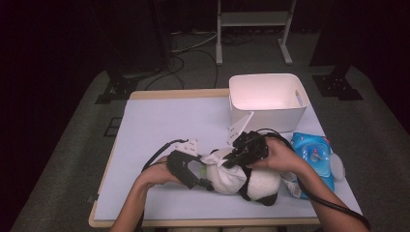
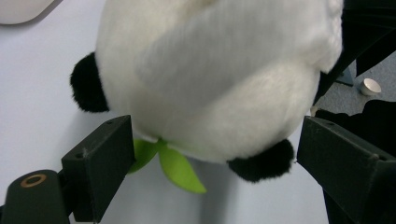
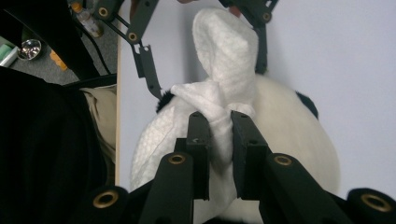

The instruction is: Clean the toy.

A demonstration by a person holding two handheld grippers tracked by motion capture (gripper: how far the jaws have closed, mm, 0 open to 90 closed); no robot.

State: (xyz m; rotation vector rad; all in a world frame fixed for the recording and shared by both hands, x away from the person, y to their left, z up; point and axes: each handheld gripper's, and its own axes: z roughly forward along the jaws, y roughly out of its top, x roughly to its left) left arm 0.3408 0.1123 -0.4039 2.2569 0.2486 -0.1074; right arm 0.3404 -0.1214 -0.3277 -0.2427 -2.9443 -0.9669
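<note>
A white-and-black plush panda (image 1: 263, 186) lies on its side near the table's front edge. My left gripper (image 1: 207, 177) comes in from the left, its wide jaws pressed to either side of the panda's head. In the left gripper view the panda (image 2: 210, 70) bulges between the jaws of the left gripper (image 2: 215, 140), a green leaf (image 2: 180, 170) hanging under it. My right gripper (image 1: 231, 159) reaches in from the right and pinches a bunched white wipe (image 1: 212, 158) on top of the panda. In the right gripper view the right gripper (image 3: 219, 121) is shut on the wipe (image 3: 224, 51), over the panda (image 3: 289, 140).
A white plastic bin (image 1: 266, 113) stands at the table's back right. A blue pack of wipes (image 1: 314, 154) lies at the right edge, beside the right forearm. The pale blue tabletop (image 1: 164, 121) stretches to the left and back. The table's front edge is close to the panda.
</note>
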